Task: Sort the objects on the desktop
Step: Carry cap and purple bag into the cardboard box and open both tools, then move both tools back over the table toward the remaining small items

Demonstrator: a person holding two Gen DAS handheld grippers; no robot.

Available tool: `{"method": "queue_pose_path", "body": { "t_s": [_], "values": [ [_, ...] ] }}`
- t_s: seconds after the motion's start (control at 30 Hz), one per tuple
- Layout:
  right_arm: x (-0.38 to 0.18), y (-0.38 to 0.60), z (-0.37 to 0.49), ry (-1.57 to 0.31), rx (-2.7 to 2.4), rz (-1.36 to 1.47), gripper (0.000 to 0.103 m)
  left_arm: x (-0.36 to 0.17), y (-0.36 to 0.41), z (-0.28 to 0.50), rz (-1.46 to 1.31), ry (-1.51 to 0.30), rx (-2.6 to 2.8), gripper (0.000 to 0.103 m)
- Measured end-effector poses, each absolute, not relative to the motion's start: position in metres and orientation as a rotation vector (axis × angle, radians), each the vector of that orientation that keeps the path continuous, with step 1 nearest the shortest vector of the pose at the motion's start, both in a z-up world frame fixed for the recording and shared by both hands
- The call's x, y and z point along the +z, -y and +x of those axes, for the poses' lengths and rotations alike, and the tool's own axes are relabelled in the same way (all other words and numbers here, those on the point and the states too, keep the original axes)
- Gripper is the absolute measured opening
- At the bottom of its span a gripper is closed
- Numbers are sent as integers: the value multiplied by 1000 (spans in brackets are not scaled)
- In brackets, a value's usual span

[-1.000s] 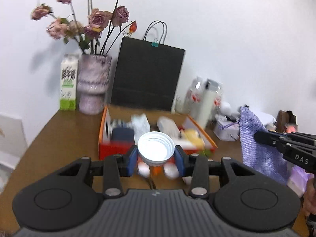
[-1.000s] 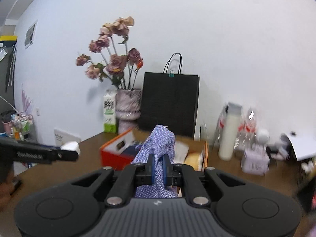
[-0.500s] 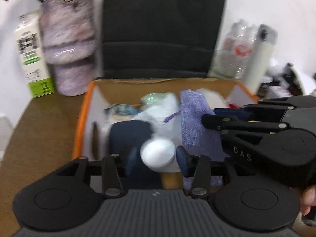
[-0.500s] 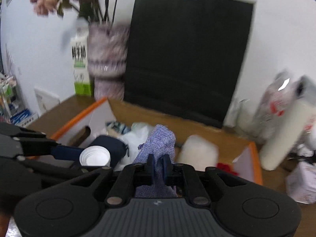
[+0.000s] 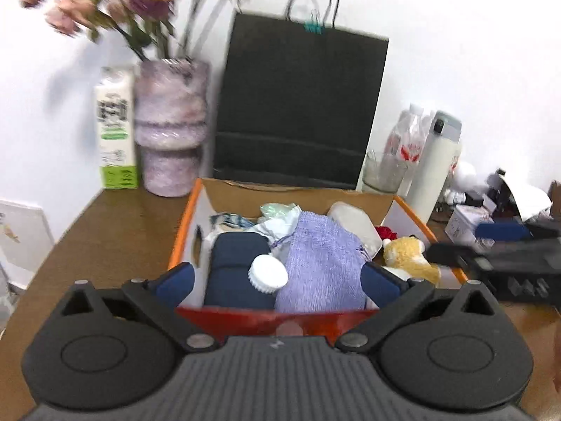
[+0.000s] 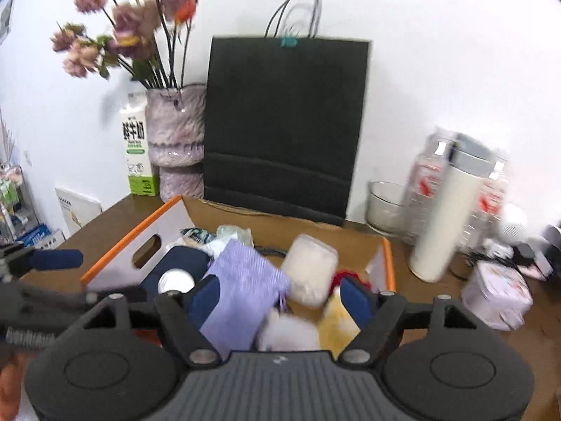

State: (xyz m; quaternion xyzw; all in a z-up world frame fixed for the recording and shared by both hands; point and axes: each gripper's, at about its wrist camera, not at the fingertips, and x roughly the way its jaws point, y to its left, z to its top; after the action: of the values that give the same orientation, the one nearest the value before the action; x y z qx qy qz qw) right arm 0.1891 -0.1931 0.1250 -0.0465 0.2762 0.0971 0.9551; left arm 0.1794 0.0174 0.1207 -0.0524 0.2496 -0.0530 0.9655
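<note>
An orange-rimmed cardboard box (image 5: 184, 224) (image 6: 126, 238) sits in front of both grippers and holds several items. A white capped bottle (image 5: 268, 273) (image 6: 176, 280) lies on a dark blue pouch (image 5: 238, 263) in the box. A lilac cloth bag (image 5: 320, 263) (image 6: 242, 291) lies beside it. A yellow plush toy (image 5: 408, 254) and a white packet (image 6: 310, 273) lie at the box's right. My left gripper (image 5: 277, 282) is open and empty above the box's near edge. My right gripper (image 6: 280, 298) is open and empty over the box.
A black paper bag (image 5: 298, 105) stands behind the box. A purple vase of flowers (image 5: 171, 140) and a milk carton (image 5: 115, 133) stand at the back left. A white thermos (image 6: 452, 217), glass bowl (image 6: 384, 203), water bottles and a small tin (image 6: 494, 298) stand right.
Both grippers opened. The left one let go of the white bottle and the right one let go of the lilac bag; both now lie in the box. Both grippers pulled back.
</note>
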Motion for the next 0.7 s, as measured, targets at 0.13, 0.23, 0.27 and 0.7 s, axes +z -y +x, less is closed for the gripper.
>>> {"method": "queue_pose_path", "body": {
  "t_s": [0.13, 0.23, 0.27, 0.7],
  "values": [
    [119, 207, 112, -519, 208, -26, 87, 115, -26, 102, -104, -416, -148, 103],
    [101, 208, 60, -526, 235, 0, 87, 103, -26, 48, -93, -430, -172, 103],
    [95, 208, 44, -534, 240, 14, 87, 96, -24, 31, -84, -445, -183, 103],
    [15, 198, -80, -607, 211, -26, 86, 26, 25, -86, 48, -492, -205, 103]
  ]
}}
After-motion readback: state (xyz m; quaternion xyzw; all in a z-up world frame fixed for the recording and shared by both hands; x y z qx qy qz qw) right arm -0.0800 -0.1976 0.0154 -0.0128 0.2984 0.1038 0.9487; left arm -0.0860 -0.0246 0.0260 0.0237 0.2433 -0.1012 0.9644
